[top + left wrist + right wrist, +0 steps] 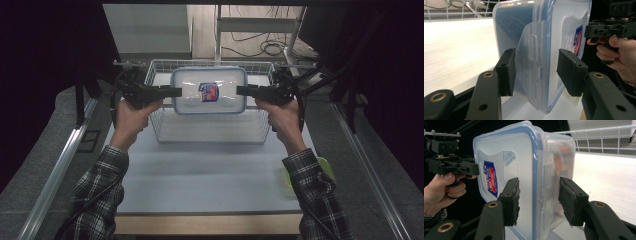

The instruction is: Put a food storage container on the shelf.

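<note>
A clear plastic box (209,90) with a blue-edged lid is seen in the upper middle of the high view, held up over a white wire basket (159,131). It is gripped at both short ends. At its left end, the left gripper (176,92) is clamped on the box, with one pad on the lid side and one on the bottom side. In the left gripper view, the box (541,50) is seen between the two black pads (571,72), right at its side clip. At its right end, the right gripper (241,90) is clamped on the box in the same way, and the box (524,170) is seen pinched between the pads (511,200) in the right gripper view. A red and blue sticker (209,92) is seen in the middle of the lid. A green thing (325,165) is seen at the lower right of the table (200,180), half hidden by a checked sleeve (312,185).
</note>
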